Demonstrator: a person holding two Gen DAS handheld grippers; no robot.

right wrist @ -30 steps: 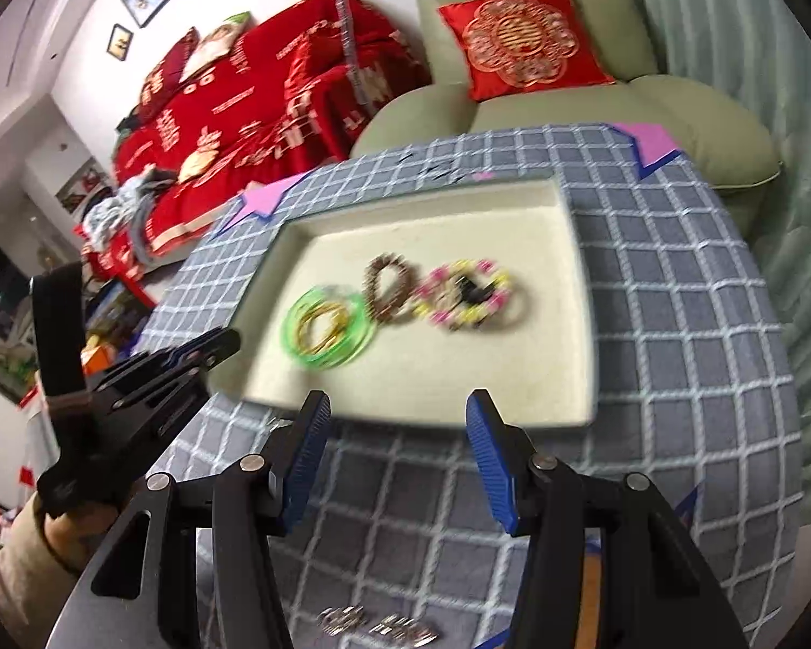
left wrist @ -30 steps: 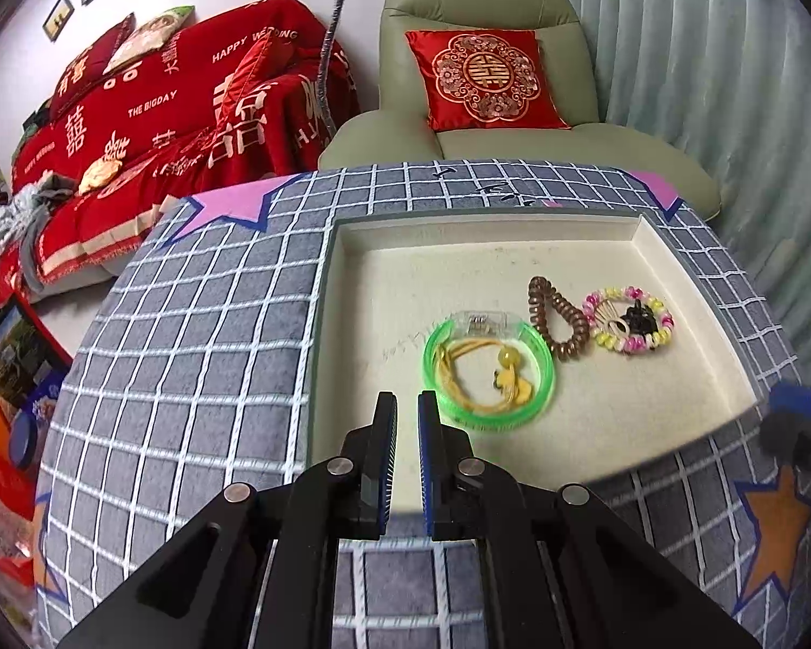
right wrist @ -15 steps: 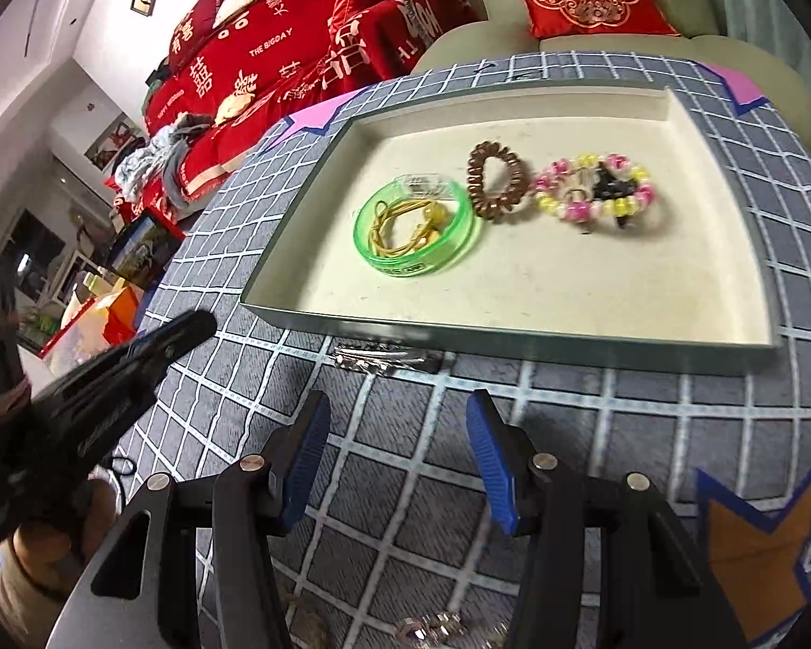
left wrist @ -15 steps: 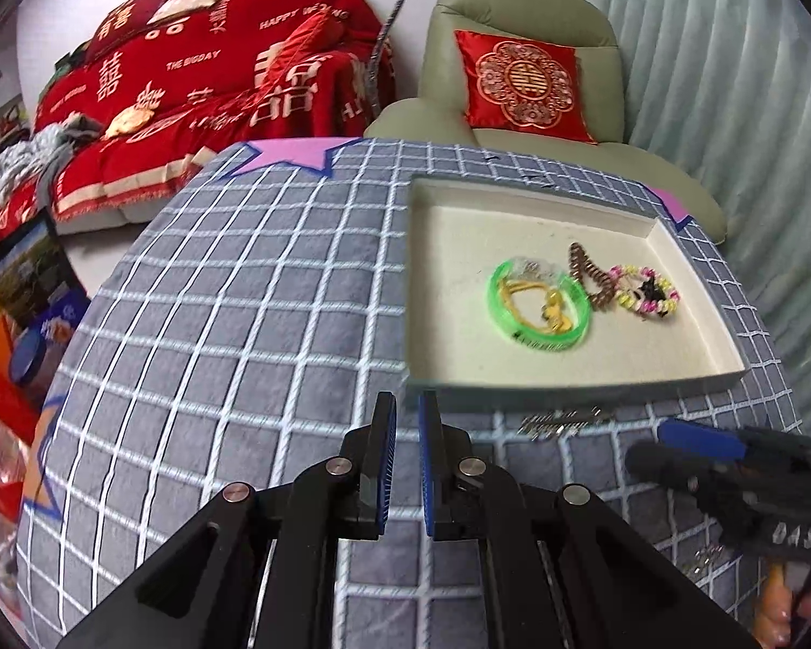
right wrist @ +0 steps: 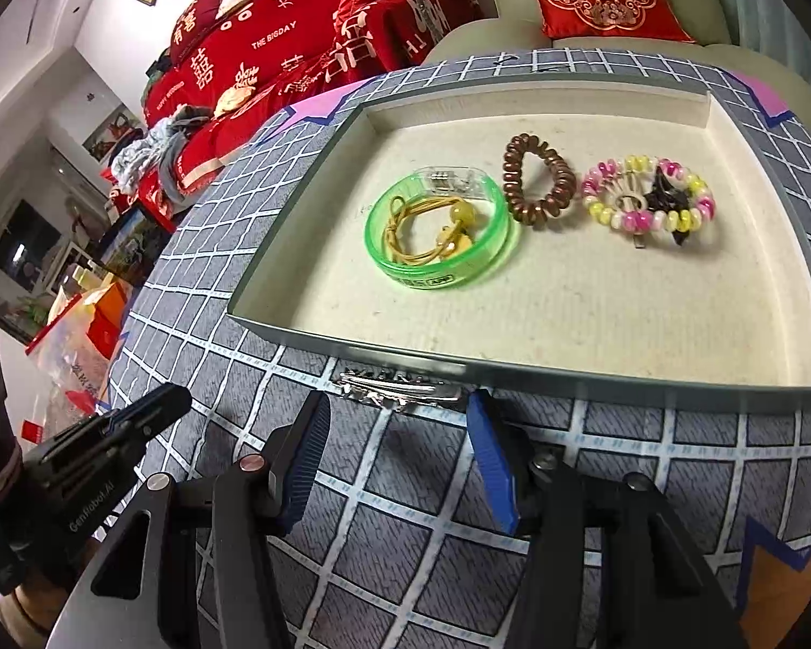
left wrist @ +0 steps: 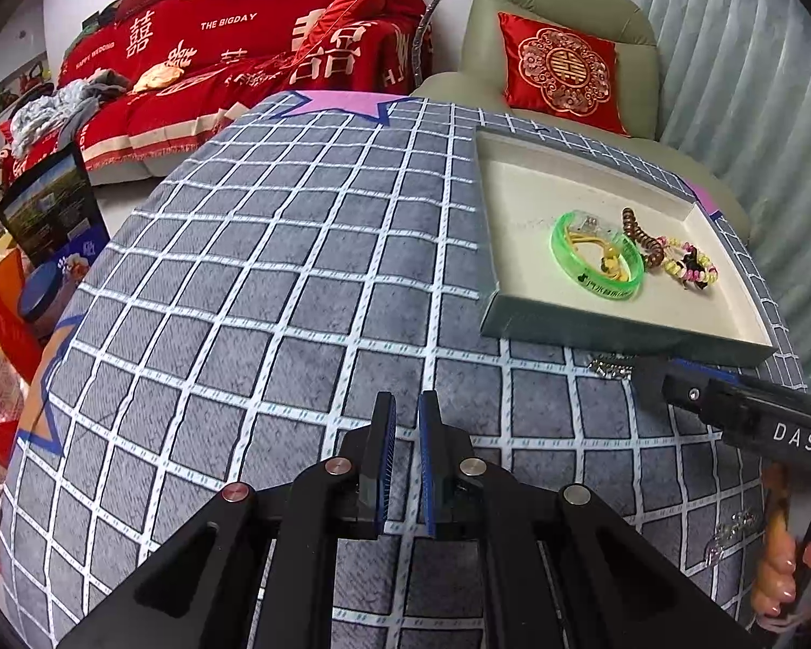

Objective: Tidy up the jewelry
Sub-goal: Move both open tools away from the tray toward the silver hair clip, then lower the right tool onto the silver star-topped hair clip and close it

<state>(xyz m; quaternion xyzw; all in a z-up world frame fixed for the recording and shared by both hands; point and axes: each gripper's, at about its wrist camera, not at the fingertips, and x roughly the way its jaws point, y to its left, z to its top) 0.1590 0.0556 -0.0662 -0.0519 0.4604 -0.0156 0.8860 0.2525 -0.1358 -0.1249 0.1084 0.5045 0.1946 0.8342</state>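
A shallow cream tray (right wrist: 567, 378) (left wrist: 611, 332) sits on the grey checked cloth. In it lie a green bangle (right wrist: 438, 235) (left wrist: 597, 257) with a yellow cord inside, a brown coil band (right wrist: 538, 178) and a pink-yellow bead bracelet (right wrist: 649, 200). A silver hair clip (right wrist: 400, 386) (left wrist: 611, 368) lies on the cloth against the tray's near wall. My right gripper (right wrist: 400, 427) is open, its fingers on either side of the clip, just short of it. My left gripper (left wrist: 403, 416) is shut and empty over bare cloth, left of the tray.
More small silver pieces (left wrist: 730, 532) lie on the cloth near the right hand. A red-covered sofa (left wrist: 243, 43) and a green armchair (left wrist: 557, 43) stand beyond the table. Bags and boxes (left wrist: 27, 249) sit on the floor at left.
My right gripper moved forward and down toward the silver clip, which now sits between its open fingertips. My left gripper drew back and left, away from the tray, still shut.
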